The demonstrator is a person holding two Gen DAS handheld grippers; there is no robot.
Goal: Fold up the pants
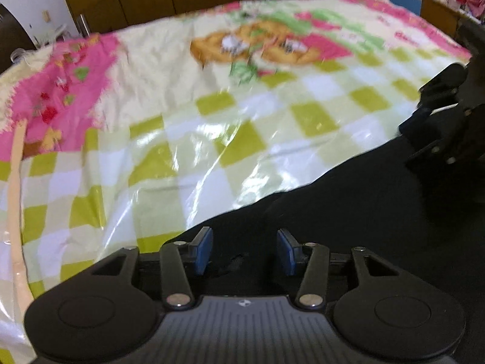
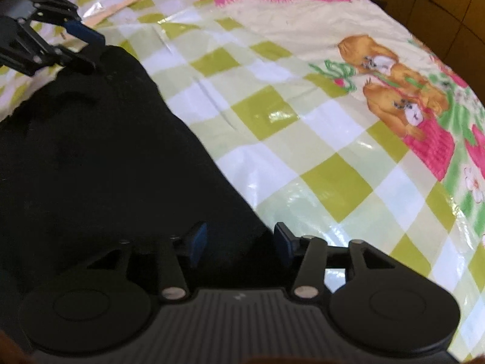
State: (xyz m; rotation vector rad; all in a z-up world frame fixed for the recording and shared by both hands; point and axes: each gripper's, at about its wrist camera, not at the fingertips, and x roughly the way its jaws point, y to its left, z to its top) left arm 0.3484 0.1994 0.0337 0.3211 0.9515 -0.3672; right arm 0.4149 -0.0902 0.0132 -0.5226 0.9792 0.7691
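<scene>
Both our left claw (image 1: 244, 250) and right claw (image 2: 239, 241) stand open, gripping nothing, above the black pants (image 2: 100, 157) filling the frame's lower left. We should re-grip the fold's corners evenly, keeping edges aligned.

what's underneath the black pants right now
The black pants lie on a bed cover with green and white checks, under clear plastic. The cover shows all around them; whatever lies directly beneath the dark cloth is hidden.
</scene>
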